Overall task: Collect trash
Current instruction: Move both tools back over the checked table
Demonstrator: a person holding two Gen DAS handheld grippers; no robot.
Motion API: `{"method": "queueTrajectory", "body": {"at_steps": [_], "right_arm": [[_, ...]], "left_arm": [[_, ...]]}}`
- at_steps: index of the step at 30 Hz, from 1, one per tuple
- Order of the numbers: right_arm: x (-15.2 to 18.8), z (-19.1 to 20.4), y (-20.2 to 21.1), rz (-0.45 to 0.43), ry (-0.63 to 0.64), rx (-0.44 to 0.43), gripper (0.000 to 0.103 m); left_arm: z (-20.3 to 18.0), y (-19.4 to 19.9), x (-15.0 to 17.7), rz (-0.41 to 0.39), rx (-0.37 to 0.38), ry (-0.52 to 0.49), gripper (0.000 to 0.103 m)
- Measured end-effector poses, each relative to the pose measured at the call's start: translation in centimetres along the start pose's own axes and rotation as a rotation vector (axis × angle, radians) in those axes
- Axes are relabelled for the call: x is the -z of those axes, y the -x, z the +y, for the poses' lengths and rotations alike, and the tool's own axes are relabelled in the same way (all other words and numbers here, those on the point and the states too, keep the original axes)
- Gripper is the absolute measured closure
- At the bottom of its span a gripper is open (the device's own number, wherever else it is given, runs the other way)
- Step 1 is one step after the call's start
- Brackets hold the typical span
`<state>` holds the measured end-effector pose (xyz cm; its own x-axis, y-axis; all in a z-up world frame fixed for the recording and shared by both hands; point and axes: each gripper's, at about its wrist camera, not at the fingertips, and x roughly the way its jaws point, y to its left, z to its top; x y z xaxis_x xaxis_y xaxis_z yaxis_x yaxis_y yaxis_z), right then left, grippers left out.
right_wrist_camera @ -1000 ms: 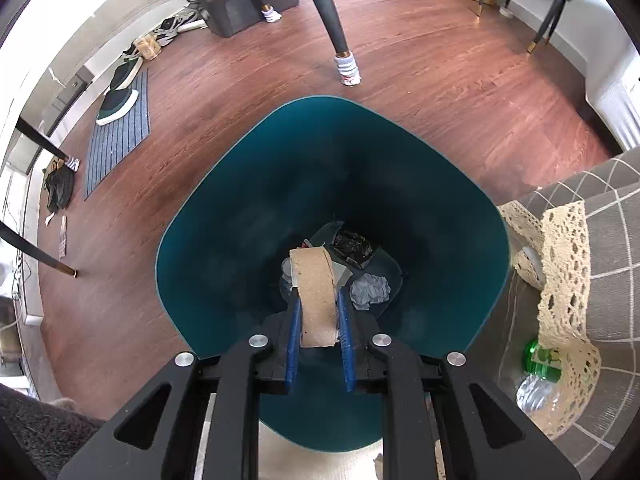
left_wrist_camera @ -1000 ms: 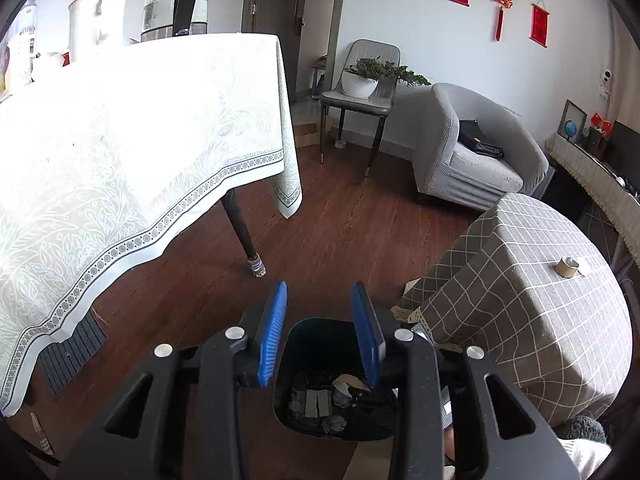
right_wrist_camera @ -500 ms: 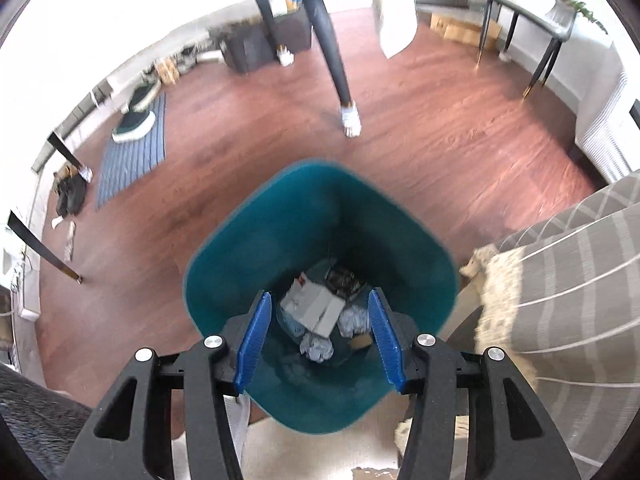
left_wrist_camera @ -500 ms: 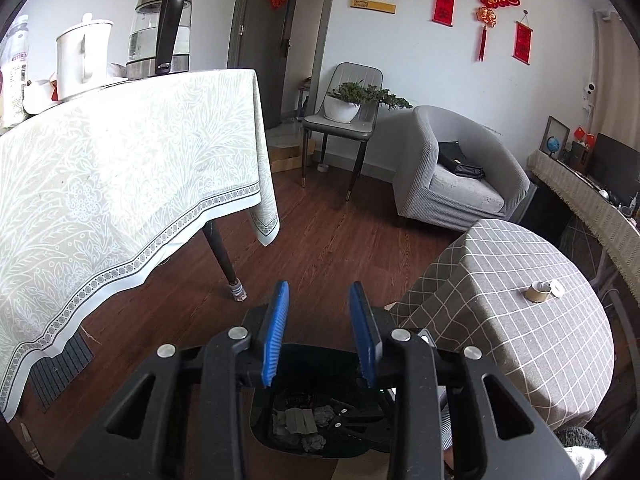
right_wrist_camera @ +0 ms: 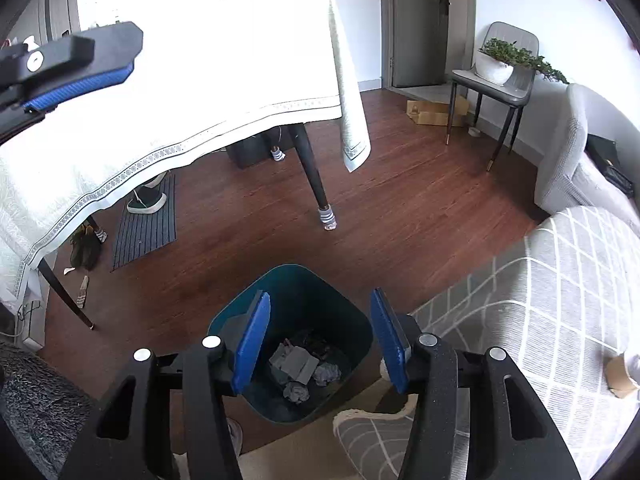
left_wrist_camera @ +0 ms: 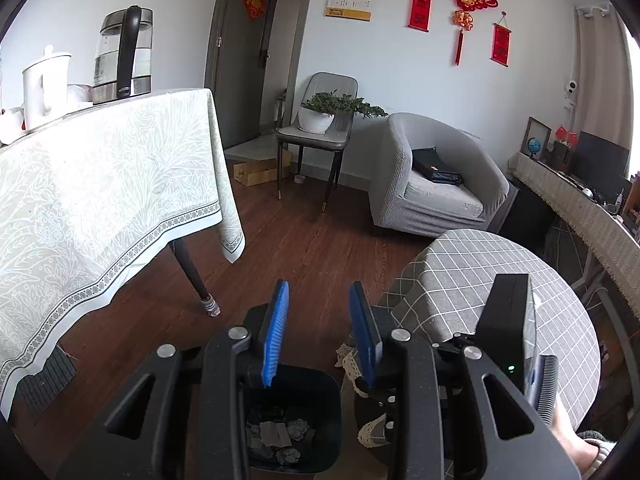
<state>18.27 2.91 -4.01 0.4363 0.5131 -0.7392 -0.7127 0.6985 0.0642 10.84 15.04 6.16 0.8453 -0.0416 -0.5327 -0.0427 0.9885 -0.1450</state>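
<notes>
In the floor bin (right_wrist_camera: 296,312), cardboard dropped from the now-empty right tool (right_wrist_camera: 320,340).

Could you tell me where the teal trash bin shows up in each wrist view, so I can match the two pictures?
Left wrist: trash bin at bottom centre, partly hidden behind the gripper's fingers.
Right wrist: trash bin at lower centre, on the floor, seen between the fingers.
Shared landmark: the dark table leg with a striped sock.
</notes>
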Motion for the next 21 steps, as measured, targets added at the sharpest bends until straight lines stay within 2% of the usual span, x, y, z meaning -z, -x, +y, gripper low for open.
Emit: {"method": "queueTrajectory", "body": {"at_steps": [11, 19, 21], "right_arm": [[0.5, -5.2, 6.3, -0.112, -0.064, 0.070, 0.046], [2.7, -10.6, 10.1, -0.148, -0.146, 0.167, 0.043], [3.3, -12.0, 10.7, -0.148, -0.174, 0.183, 0.043]], "left_arm": [[-5.0, -2.6, -0.5, 0.016, 0.052, -0.045, 0.068], [-10.8, -4.7, 0.0, 0.035, 0.114, -0.123, 0.058], [-12.1, -5.3, 0.3, 0.044, 0.135, -0.146, 0.052]]}}
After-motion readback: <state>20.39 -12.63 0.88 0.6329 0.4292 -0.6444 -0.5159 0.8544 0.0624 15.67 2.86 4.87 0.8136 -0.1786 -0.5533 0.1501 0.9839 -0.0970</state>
